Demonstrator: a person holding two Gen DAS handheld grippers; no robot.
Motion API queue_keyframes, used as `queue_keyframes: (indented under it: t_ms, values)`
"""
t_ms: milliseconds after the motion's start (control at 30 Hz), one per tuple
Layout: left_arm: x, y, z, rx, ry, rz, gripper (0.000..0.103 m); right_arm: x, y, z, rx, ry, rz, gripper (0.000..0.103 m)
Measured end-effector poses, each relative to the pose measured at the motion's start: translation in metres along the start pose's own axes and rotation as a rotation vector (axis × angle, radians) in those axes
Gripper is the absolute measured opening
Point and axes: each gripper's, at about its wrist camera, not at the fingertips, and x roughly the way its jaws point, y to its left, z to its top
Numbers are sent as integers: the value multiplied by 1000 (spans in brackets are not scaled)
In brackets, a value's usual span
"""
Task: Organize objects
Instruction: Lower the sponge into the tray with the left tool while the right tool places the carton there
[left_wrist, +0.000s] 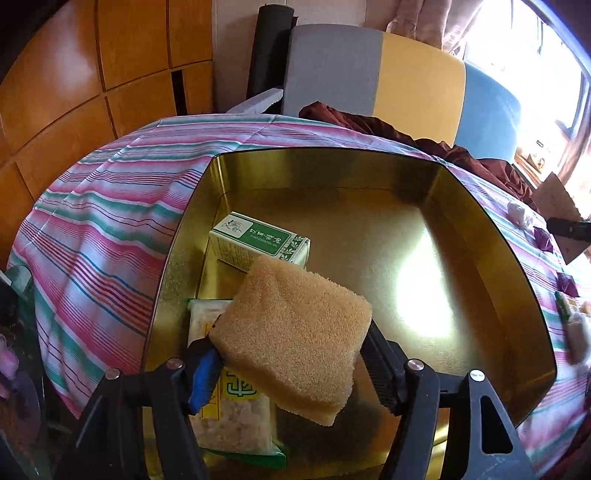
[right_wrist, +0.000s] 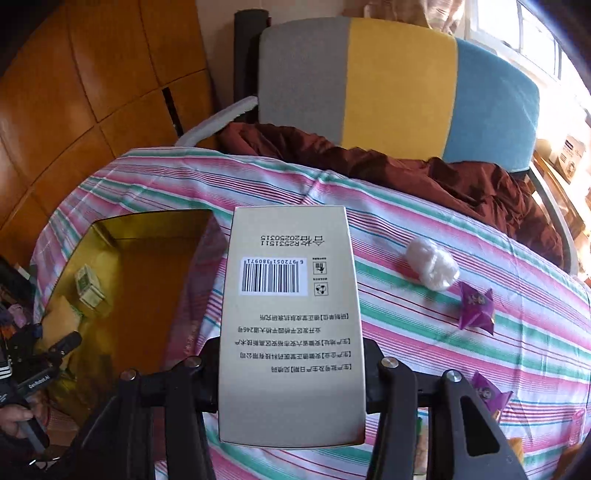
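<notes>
- Held over the gold tin, a tan sponge sits tilted between the fingers of the left gripper; its left corner touches the blue-edged pad, while whether the right pad still presses on it cannot be told.
- Beneath the sponge, a clear packet of pale snack with yellow-green print lies flat on the tin's floor, near its left wall.
- Farther in, a green-and-white essential-oil carton lies on its side, just beyond the sponge's far corner.
- Clamped by its long sides in the right gripper, a beige carton shows its barcode and printed text upward, above the striped tablecloth just right of the tin.
- On the cloth to the right lie a white crumpled wad and, near it, a purple candy wrapper; a second purple wrapper lies closer in.
- Behind the table stands a grey, yellow and blue chair back with a dark red cloth bunched against the table's far edge.
</notes>
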Motion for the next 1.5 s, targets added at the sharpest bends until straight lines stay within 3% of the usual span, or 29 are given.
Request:
queue_keyframes:
  t_ms: [100,300,533,633,700,733,767,967,1500]
  values:
    - [-4,2,0,-19,-1,-15,82,5,38,10,-54,8,59,51]
    - [-22,10,1,-30,-49,-2,83,41,108,16,-137,73,140,51]
    - [-37,23,-1,-53,-65,-3,88,96,174,33,-215,173,132,51]
    - [-42,29,-3,-66,-71,-3,89,104,197,48,-239,145,140,51]
    - [-45,33,-4,-78,-79,-4,89,102,208,57,-238,118,163,65]
    - [-46,34,-4,-81,-82,-2,90,100,211,60,-236,100,154,79]
    - [-47,35,-4,-83,-86,1,90,96,214,62,-235,82,160,84]
    - [-45,39,-6,-96,-84,15,90,82,203,46,-206,77,172,84]
    - [-54,37,-5,-125,-100,77,99,41,161,-6,-88,-14,-16,89]
